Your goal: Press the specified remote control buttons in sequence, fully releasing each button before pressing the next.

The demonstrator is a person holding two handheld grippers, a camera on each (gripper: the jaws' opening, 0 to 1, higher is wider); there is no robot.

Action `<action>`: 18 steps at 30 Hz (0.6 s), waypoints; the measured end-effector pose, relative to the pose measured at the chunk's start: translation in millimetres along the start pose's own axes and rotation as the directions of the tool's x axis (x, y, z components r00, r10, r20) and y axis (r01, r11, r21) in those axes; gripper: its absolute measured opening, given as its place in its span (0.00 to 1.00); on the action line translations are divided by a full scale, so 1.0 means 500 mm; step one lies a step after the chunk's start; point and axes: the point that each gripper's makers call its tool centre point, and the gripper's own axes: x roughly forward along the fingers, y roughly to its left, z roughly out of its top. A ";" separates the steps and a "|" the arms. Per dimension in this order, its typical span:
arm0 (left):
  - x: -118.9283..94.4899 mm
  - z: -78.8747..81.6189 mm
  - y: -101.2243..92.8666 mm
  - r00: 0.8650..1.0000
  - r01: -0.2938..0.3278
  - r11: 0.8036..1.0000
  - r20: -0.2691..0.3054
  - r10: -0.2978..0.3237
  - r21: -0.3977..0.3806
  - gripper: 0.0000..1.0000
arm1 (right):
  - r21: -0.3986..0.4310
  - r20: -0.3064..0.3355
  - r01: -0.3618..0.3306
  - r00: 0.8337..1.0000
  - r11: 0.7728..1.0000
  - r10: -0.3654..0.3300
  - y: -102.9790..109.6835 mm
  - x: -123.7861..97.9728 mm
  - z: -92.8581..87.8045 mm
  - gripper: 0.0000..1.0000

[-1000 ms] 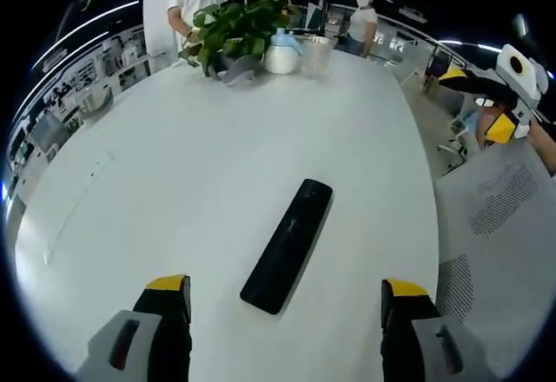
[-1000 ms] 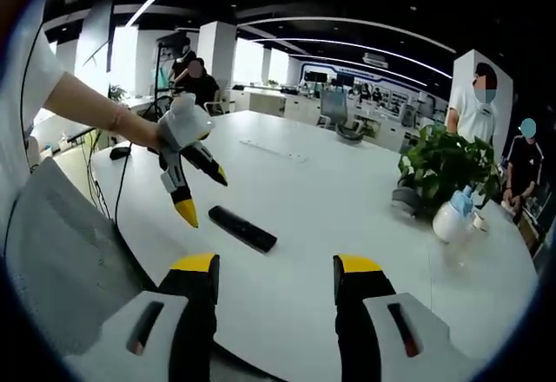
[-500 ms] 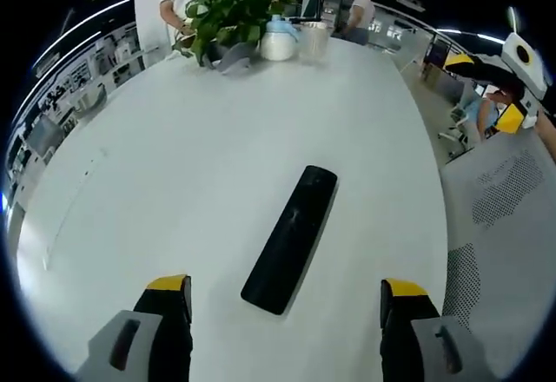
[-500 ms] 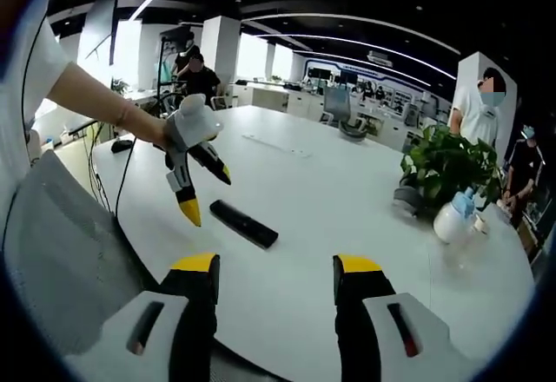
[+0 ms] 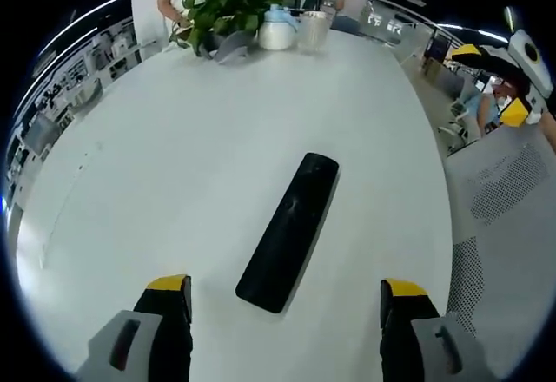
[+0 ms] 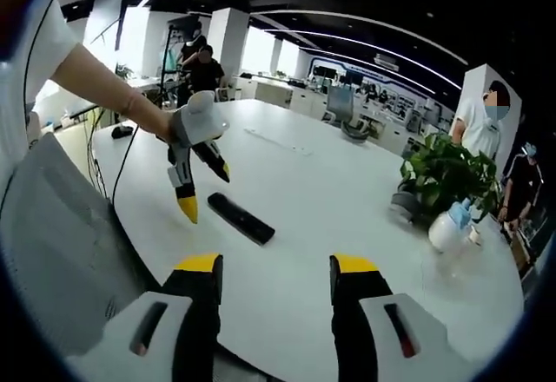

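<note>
The black remote (image 5: 289, 233) lies flat on the white counter (image 5: 174, 139), near its edge and untouched. The left gripper (image 6: 202, 191) hangs just above it, jaws spread wide, nothing held. The right gripper (image 6: 269, 265) sits further back, also wide open. A potted plant (image 6: 441, 174) and white jug (image 6: 447, 224) stand well apart.

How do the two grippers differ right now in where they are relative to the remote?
The left gripper hangs over the table just above the black remote, its yellow-tipped jaws pointing down at it; the right gripper sits back near the table's edge, well short of the remote. In its own view, the left gripper frames the remote between its jaws; the right gripper has the remote beyond its tips. Both are open, and neither touches the remote.
</note>
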 end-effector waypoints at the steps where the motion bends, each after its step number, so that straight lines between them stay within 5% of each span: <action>1: 0.001 -0.001 -0.002 1.000 0.004 1.000 -0.003 -0.004 0.001 0.93 | 0.008 0.005 -0.001 1.000 1.000 0.000 -0.002 0.000 0.001 0.50; 18: 0.017 0.002 0.000 0.999 0.025 0.999 -0.031 -0.024 0.029 0.93 | 0.008 0.003 0.001 1.000 1.000 -0.001 -0.004 0.001 0.000 0.49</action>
